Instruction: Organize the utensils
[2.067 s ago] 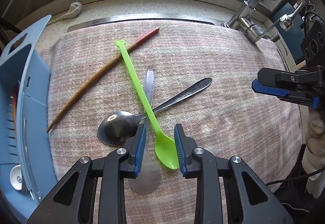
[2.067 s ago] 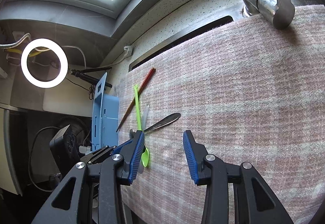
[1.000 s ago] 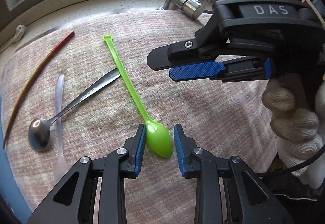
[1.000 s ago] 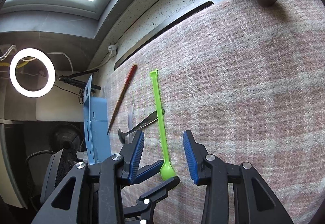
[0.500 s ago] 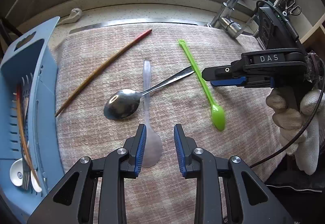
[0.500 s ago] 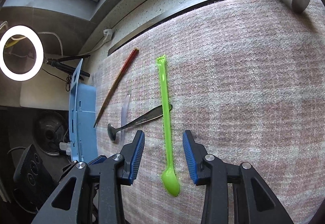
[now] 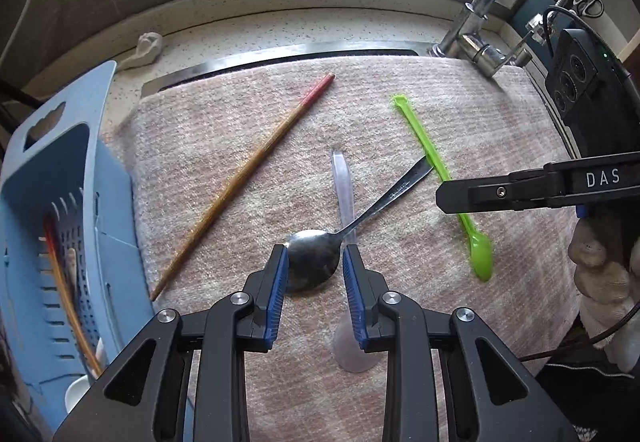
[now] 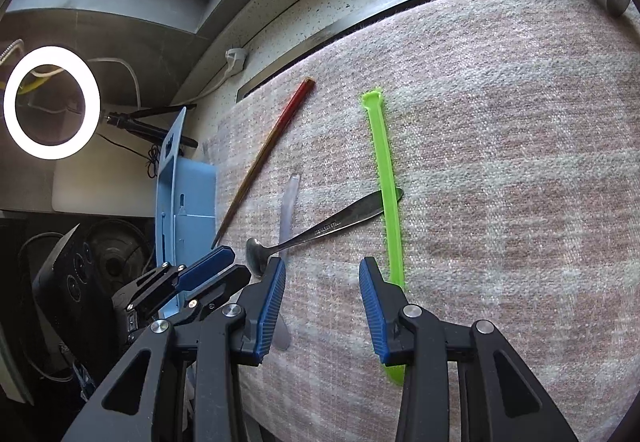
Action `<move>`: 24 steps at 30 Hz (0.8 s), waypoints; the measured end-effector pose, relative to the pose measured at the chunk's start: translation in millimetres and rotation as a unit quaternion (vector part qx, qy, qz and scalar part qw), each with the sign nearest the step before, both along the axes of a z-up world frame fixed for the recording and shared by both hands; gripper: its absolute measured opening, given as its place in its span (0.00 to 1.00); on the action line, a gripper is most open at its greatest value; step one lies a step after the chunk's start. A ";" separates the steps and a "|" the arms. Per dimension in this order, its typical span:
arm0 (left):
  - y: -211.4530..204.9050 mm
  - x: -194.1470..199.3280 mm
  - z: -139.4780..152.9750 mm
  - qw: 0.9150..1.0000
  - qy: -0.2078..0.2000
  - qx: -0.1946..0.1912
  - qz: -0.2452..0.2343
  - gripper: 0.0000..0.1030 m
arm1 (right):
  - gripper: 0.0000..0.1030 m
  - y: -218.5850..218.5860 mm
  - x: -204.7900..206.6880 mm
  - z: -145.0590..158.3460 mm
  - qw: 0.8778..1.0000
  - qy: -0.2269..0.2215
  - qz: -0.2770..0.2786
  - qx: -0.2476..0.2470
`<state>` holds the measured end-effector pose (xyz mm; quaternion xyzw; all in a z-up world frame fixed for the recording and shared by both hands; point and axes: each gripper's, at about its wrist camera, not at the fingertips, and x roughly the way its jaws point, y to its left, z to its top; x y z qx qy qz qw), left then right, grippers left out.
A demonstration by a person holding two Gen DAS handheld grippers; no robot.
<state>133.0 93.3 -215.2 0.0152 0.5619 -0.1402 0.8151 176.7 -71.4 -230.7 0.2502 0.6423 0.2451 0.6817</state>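
Observation:
A metal spoon (image 7: 316,262) lies on the pink towel (image 7: 240,121), its handle crossing a clear plastic spoon (image 7: 344,181) and touching a green plastic spoon (image 7: 444,177). A brown chopstick (image 7: 244,177) lies to the left. My left gripper (image 7: 314,274) is open with its jaws either side of the metal spoon's bowl. My right gripper (image 8: 322,294) is open and empty, hovering just left of the green spoon (image 8: 386,177); the metal spoon (image 8: 332,226) lies ahead of it. In the left wrist view the right gripper's finger (image 7: 520,193) covers part of the green spoon.
A blue utensil basket (image 7: 60,222) holding several utensils stands at the towel's left edge. A faucet (image 7: 484,1) rises at the back right. A window sill runs behind, with a ring light (image 8: 52,101) to the left.
My left gripper has moved forward from the clear spoon's bowl to straddle the metal spoon's bowl. The right gripper has shifted lower beside the green spoon, which stays where the left gripper released it.

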 end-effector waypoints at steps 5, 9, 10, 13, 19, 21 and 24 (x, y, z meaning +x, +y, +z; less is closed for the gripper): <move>1.6 8.4 -6.0 1.000 0.014 0.003 -0.009 0.34 | 0.34 -6.7 2.0 -9.7 1.000 0.020 -0.010 0.006; -1.6 12.7 -11.8 1.000 0.022 0.002 -0.015 0.35 | 0.34 -22.7 3.1 -10.2 1.000 0.021 -0.006 -0.001; -3.3 12.7 -12.0 1.000 0.020 0.011 -0.017 0.35 | 0.34 -25.5 3.3 -9.5 1.000 0.020 -0.006 -0.001; -13.3 10.1 -9.3 0.999 0.009 0.029 -0.039 0.35 | 0.34 -34.2 3.4 -6.3 1.000 0.013 -0.004 -0.010; -24.6 15.4 -11.9 0.996 0.013 0.051 -0.071 0.35 | 0.34 -44.0 3.0 -1.1 1.000 0.016 -0.013 0.007; -21.6 19.4 -14.9 0.996 0.019 0.052 -0.068 0.35 | 0.34 -48.2 2.9 -1.3 1.000 0.018 -0.017 0.008; -18.1 19.6 -14.2 0.996 0.020 0.053 -0.067 0.35 | 0.34 -56.5 1.7 -0.2 0.999 0.018 -0.023 0.011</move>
